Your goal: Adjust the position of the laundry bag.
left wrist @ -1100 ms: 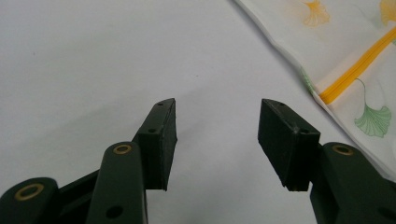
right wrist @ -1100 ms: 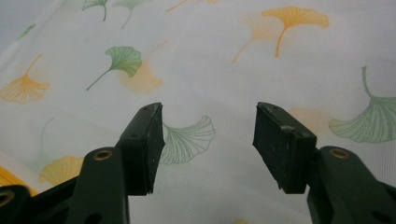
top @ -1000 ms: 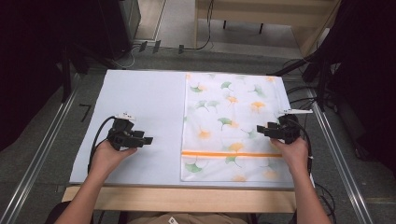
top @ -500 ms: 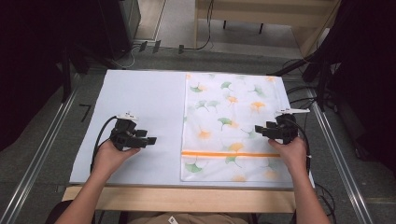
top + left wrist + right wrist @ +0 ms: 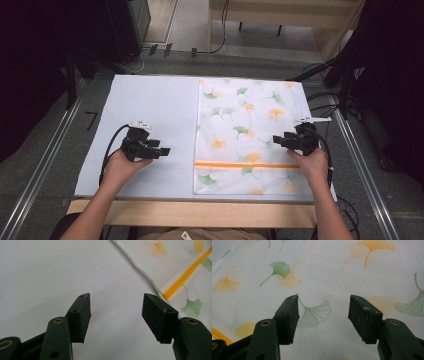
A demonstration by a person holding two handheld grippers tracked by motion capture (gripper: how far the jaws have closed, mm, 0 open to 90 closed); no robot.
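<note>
A white cloth (image 5: 250, 130) printed with green and orange ginkgo leaves and one orange stripe lies flat on the right half of the table. My left gripper (image 5: 162, 150) rests over the bare white surface just left of the cloth's left edge (image 5: 152, 282), jaws open, nothing between them (image 5: 116, 312). My right gripper (image 5: 277, 140) hovers over the cloth's right part, pointing left. It is open above a green leaf print (image 5: 315, 313), holding nothing (image 5: 323, 315).
The white table top (image 5: 145, 105) has free room left of the cloth. Its wooden front edge (image 5: 195, 212) is near the person's body. Cables (image 5: 325, 95) and dark stands lie off the right side, and metal rails (image 5: 45, 165) run along both sides.
My left gripper has slid rightward toward the cloth's left edge. My right gripper has shifted slightly left over the cloth.
</note>
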